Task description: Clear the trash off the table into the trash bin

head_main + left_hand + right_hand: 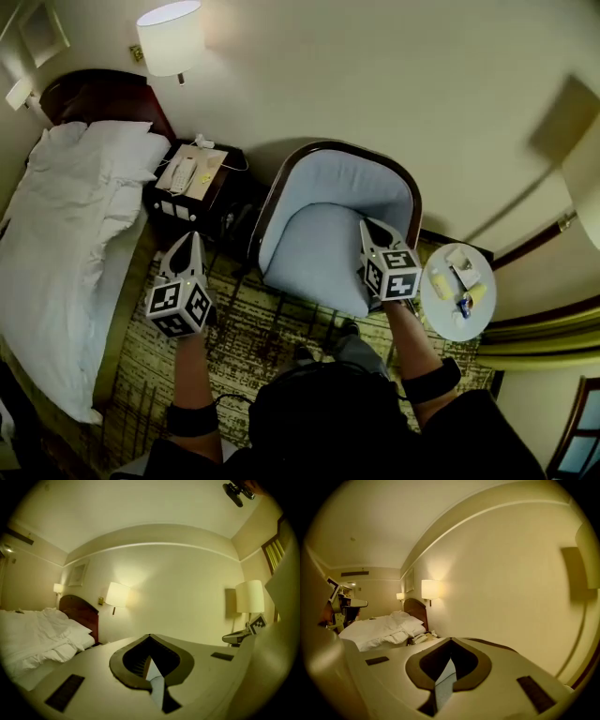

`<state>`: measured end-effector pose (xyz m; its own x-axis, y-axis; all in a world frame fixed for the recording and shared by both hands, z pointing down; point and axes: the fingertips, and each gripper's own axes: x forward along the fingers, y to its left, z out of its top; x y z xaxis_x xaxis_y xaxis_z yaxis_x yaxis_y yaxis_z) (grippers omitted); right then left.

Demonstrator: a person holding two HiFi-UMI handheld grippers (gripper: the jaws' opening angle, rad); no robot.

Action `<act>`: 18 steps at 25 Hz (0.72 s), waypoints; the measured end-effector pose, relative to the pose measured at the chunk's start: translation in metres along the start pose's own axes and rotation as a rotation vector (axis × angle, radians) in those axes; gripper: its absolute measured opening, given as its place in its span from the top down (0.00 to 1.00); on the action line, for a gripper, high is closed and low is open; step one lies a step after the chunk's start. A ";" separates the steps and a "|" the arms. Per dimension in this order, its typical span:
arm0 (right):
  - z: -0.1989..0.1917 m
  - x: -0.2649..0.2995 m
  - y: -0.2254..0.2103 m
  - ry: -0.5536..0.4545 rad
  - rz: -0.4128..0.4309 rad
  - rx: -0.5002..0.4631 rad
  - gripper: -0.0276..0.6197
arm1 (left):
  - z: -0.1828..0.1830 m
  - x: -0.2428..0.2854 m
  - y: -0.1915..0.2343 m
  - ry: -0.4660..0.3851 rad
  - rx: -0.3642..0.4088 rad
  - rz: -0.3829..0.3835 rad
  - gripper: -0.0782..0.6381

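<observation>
A small round white table [441, 309] stands at the right in the head view, beside the armchair. On it lie bits of trash: a white crumpled wrapper [462, 260], a yellow piece [477, 295], a small blue item [464, 305] and a pale cup-like piece [439, 283]. My right gripper [367, 225] is shut and empty, held over the armchair seat just left of the table. My left gripper [193, 235] is shut and empty too, held over the carpet near the nightstand. Both gripper views show closed jaws with nothing between them. No trash bin is visible.
A light blue armchair [328, 225] with a dark wooden frame stands in the middle. A dark nightstand [192, 192] with a phone is left of it, and a bed [66, 244] with white linen at far left. A wall lamp [171, 37] hangs above. Patterned carpet [253, 337] lies below.
</observation>
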<state>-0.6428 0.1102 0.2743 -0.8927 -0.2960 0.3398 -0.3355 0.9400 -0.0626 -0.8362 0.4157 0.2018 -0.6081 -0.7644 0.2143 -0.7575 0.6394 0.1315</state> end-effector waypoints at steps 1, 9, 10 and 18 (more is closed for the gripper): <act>-0.003 -0.007 -0.012 -0.001 -0.031 0.007 0.96 | -0.003 0.010 -0.012 0.007 0.004 -0.030 0.89; -0.033 -0.074 -0.101 -0.002 -0.237 0.102 0.96 | -0.017 0.075 -0.125 0.063 0.059 -0.278 0.89; -0.036 -0.085 -0.113 -0.002 -0.266 0.112 0.96 | -0.018 0.083 -0.141 0.069 0.067 -0.311 0.89; -0.076 -0.201 -0.221 -0.011 -0.483 0.199 0.96 | -0.034 0.120 -0.302 0.104 0.136 -0.544 0.89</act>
<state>-0.3663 -0.0253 0.2907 -0.6245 -0.6908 0.3644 -0.7597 0.6455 -0.0784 -0.6719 0.1334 0.2208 -0.1004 -0.9641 0.2457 -0.9829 0.1344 0.1257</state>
